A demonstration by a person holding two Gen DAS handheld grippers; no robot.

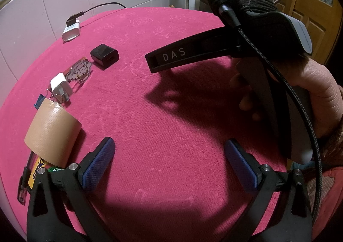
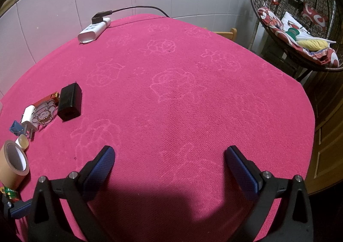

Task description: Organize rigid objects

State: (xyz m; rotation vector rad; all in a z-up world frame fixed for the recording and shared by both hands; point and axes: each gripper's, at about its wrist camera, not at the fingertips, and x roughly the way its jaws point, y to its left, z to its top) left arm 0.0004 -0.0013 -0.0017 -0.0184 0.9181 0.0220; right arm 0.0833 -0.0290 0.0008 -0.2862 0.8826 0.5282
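Both of your tools are wide open and hold nothing: the left hand-held gripper (image 1: 169, 162) hangs over bare cloth, and the right hand-held gripper (image 2: 169, 167) does too. The small things sit in a row along the left side of the pink worktop (image 2: 193, 102). Start from the black charger block (image 2: 70, 102). Just beside it lie a flat cartoon charm (image 2: 44, 114) and a white plug (image 2: 27, 116), then a blue clip (image 2: 15, 127), and nearest you the brown tape roll (image 1: 53, 132). The black charger block looks hard and light, so pinch it across its flat sides. The tape roll looks light but may roll, so grip it through its hole. The charm is thin and may be hard to lift. The cloth is soft and fuzzy. Behind it is a white tiled wall (image 2: 64, 2), with a white power strip (image 2: 94, 29) far back from the black charger block.
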